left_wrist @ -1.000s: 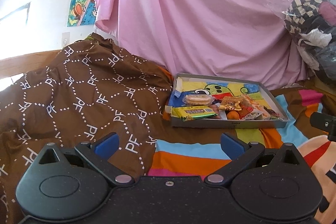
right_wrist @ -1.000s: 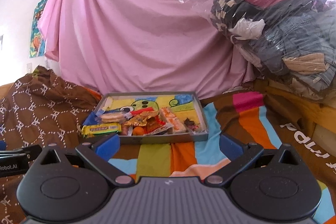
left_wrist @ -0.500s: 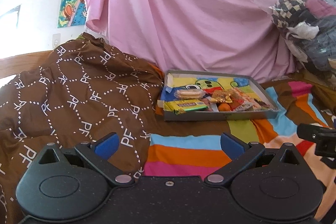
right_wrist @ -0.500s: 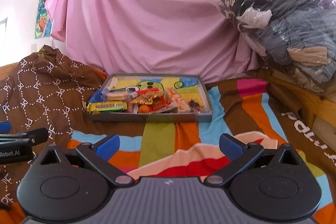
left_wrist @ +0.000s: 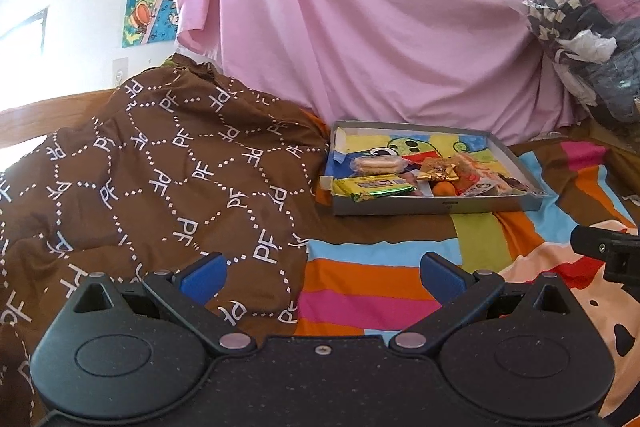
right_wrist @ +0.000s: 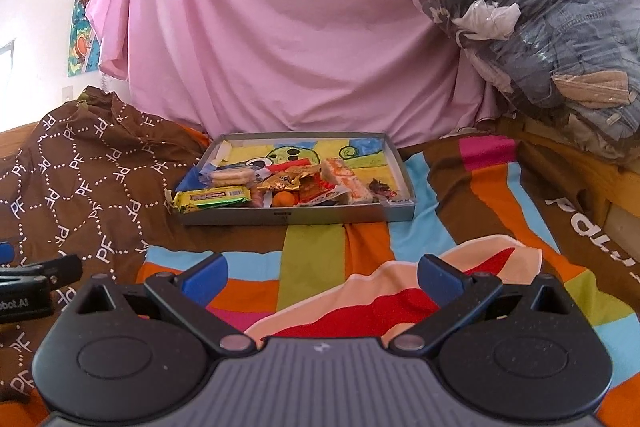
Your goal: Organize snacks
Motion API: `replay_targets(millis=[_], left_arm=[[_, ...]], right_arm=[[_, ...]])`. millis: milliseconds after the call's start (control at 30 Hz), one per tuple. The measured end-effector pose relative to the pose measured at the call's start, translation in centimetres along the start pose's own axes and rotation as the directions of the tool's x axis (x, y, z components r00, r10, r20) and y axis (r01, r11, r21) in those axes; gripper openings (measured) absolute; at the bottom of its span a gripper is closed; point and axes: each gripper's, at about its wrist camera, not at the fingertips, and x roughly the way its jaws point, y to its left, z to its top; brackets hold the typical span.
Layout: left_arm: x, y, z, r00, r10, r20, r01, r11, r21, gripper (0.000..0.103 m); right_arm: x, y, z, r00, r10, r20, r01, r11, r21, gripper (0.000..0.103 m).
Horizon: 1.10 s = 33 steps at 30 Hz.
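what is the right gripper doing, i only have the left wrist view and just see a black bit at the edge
Observer: The right gripper is open, with nothing between its fingers.
Operator: ok and whats right of the tray, my view cuts off there
Observer: White lettering runs along the brown edge of the striped blanket, to the right of the snack tray.
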Motion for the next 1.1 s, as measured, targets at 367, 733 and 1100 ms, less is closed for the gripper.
replay_targets(millis=[367, 733, 1100], left_arm=[[0.4, 0.2, -0.3, 1.000, 0.005, -0.011, -0.005, 1.000, -0.004, 0.102], [0.4, 0.3, -0.4, 1.000, 0.011, -0.014, -0.011, 1.000, -0.008, 0.102], [0.4, 0.2, -0.6, 1.000, 0.006, -0.015, -0.006, 1.000, -0.007, 0.102]], right_arm=[[0.5, -0.2, -0.4, 1.000, -0.013, -0.010, 0.013, 1.000, 0.002, 0.103], [0.5, -0.1, -0.5, 1.000, -0.009, -0.013, 0.009, 1.000, -0.001, 0.103], [0.5, -0.6, -1.1, 1.000, -0.011, -0.013, 0.011, 1.000, 0.022, 0.103]])
